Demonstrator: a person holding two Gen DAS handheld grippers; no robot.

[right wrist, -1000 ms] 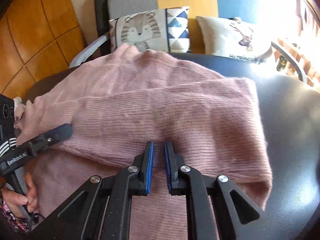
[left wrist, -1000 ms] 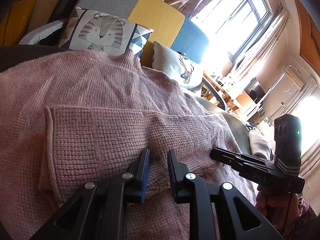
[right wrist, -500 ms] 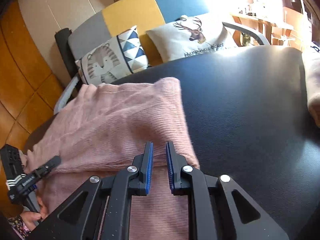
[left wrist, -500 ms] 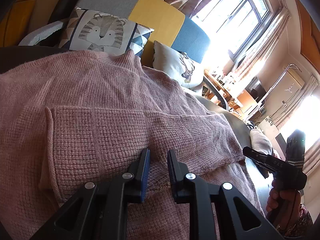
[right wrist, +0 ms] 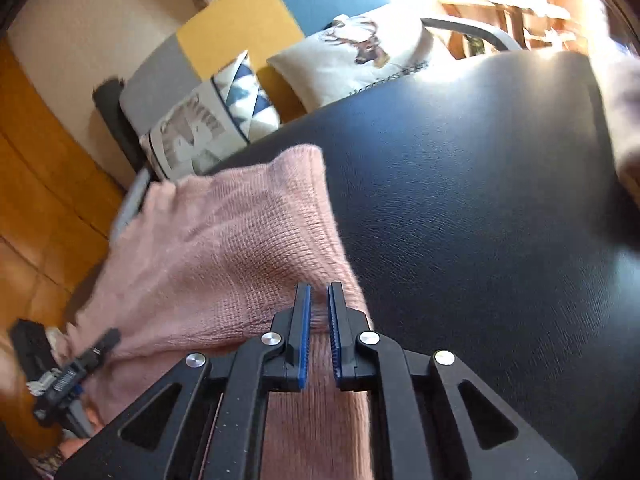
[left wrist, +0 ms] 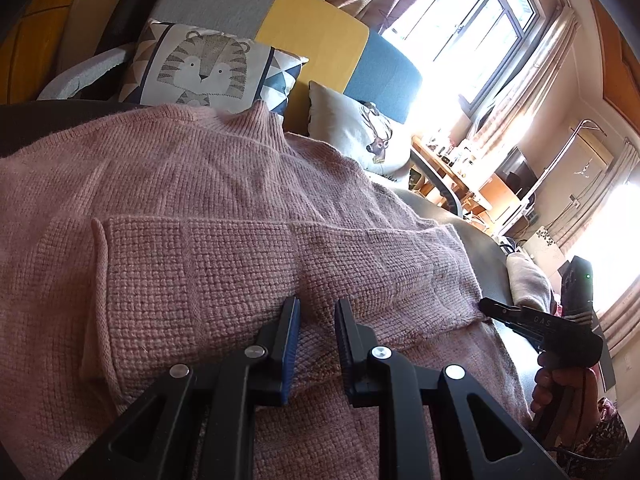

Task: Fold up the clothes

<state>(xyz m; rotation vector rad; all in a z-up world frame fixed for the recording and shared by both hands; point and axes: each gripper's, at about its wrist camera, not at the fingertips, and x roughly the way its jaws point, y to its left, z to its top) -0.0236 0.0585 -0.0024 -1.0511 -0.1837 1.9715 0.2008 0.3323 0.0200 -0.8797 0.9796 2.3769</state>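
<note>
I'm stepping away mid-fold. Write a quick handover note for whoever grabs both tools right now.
Left tool: jaws a little apart, low over the folded sleeve; I cannot tell whether it pinches the knit.
Right tool: nearly shut at the sweater's right edge; grip unclear.
Sweater: pink knit, spread on the black table, collar toward the sofa.
Done: one sleeve laid across the body.
Left: probably folding the body over and squaring it up.
</note>
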